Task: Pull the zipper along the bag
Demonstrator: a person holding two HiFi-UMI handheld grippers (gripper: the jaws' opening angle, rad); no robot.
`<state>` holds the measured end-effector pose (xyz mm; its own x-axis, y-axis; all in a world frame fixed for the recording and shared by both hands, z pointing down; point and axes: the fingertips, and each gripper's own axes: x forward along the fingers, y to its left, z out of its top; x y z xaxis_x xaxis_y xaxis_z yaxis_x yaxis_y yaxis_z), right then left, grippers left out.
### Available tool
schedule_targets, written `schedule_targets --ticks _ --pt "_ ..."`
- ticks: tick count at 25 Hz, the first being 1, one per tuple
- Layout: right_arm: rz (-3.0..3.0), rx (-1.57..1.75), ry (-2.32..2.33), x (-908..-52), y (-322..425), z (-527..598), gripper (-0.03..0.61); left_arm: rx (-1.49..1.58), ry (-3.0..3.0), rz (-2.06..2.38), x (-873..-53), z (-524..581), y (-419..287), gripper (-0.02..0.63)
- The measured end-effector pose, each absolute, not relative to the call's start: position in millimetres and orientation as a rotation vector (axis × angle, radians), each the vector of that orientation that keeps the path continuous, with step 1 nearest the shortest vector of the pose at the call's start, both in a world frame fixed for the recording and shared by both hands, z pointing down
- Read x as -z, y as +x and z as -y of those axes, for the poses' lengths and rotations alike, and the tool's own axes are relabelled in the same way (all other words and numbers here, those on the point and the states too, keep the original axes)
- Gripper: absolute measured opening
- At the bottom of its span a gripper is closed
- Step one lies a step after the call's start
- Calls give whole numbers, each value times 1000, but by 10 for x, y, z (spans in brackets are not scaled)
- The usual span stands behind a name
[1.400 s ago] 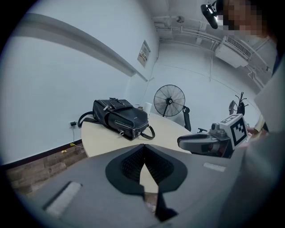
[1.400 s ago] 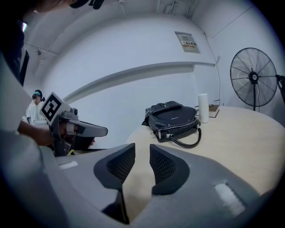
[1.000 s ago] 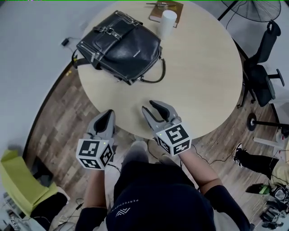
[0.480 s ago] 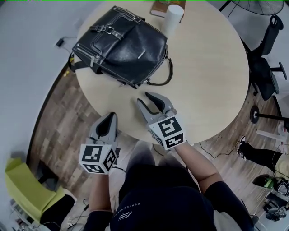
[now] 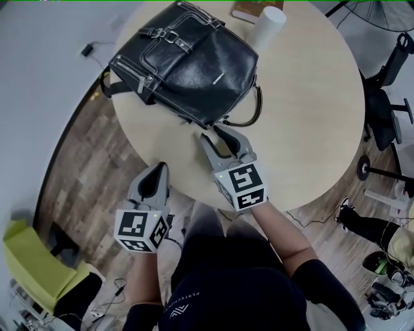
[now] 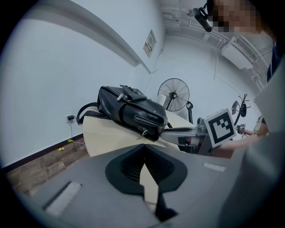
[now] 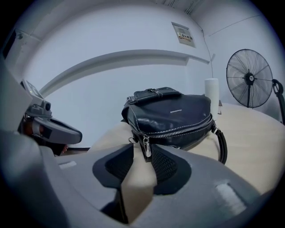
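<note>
A black leather bag (image 5: 187, 61) lies on the round beige table (image 5: 310, 116), its zipper side facing me. In the right gripper view the bag (image 7: 171, 111) fills the middle, and its metal zipper pull (image 7: 145, 147) hangs at the near left corner. My right gripper (image 5: 213, 134) stands open just short of the bag. The pull shows between its fingertips (image 7: 141, 149), and the pads do not press it. My left gripper (image 5: 157, 168) is shut and empty at the table's near edge; its view (image 6: 143, 146) shows the bag (image 6: 131, 111) further off.
A white cylinder (image 5: 268, 26) and a brown book (image 5: 246, 10) sit behind the bag. A standing fan (image 7: 249, 78) and an office chair (image 5: 388, 103) are to the right of the table. A green chair (image 5: 32, 265) stands low on the left. The bag's strap loop (image 5: 249, 116) lies beside the right gripper.
My right gripper has moved forward to the bag's near corner, still open. The left gripper has shifted a little and stays shut.
</note>
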<state>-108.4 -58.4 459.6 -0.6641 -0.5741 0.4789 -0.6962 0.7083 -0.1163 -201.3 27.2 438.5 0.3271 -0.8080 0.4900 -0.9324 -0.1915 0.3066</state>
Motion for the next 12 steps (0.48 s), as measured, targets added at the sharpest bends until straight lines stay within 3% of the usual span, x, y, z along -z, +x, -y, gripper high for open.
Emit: schedule_targets --ticks 12 --pt "2429 -346 1109 -4668 -1131 727 132 -271 2000 1524 -4470 -298 -2134 18"
